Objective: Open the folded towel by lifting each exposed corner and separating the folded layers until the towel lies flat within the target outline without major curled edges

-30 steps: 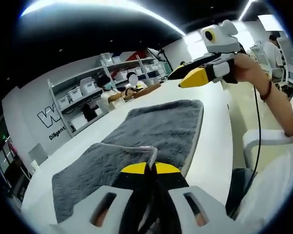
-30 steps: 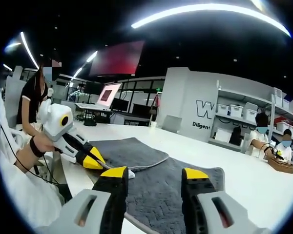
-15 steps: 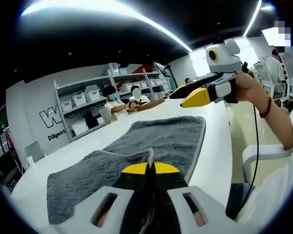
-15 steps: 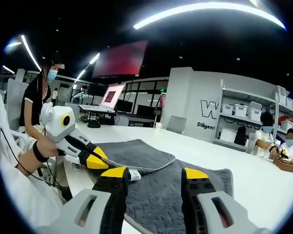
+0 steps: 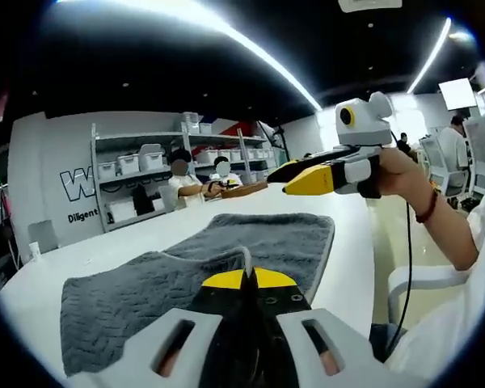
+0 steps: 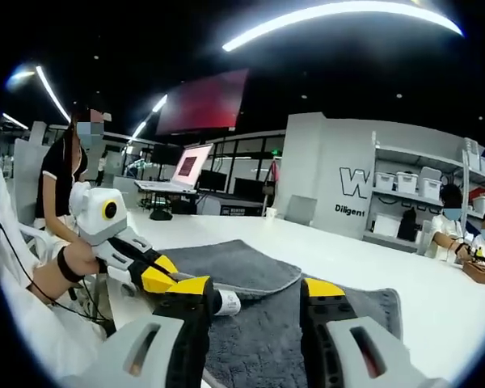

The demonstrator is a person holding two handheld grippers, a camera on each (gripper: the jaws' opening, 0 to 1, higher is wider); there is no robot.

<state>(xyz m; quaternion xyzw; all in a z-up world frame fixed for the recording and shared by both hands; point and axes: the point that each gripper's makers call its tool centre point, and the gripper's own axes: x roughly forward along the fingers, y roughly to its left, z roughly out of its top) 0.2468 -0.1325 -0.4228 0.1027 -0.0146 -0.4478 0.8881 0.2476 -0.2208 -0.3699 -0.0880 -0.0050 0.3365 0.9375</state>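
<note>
We see the left gripper [image 5: 244, 284], lower centre of left gripper view, jaws pinched on the fuzzy grey towel's [image 5: 226, 255] white-trimmed edge, towel spread on the white table [image 5: 352, 259]. Right gripper [image 6: 255, 293] is spread, above towel. Upper left: white shelving with bins [image 5: 137, 174], seated people [image 5: 196, 178] behind.

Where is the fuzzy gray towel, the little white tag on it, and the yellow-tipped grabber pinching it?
towel [image 5: 250, 238], left gripper view, the open gray top surface.
white tag [image 6: 229, 302], right gripper view, middle of the tag at the lifted towel corner.
left hand-held gripper [image 6: 163, 279], right gripper view, the yellow tips closed on the towel corner.
</note>
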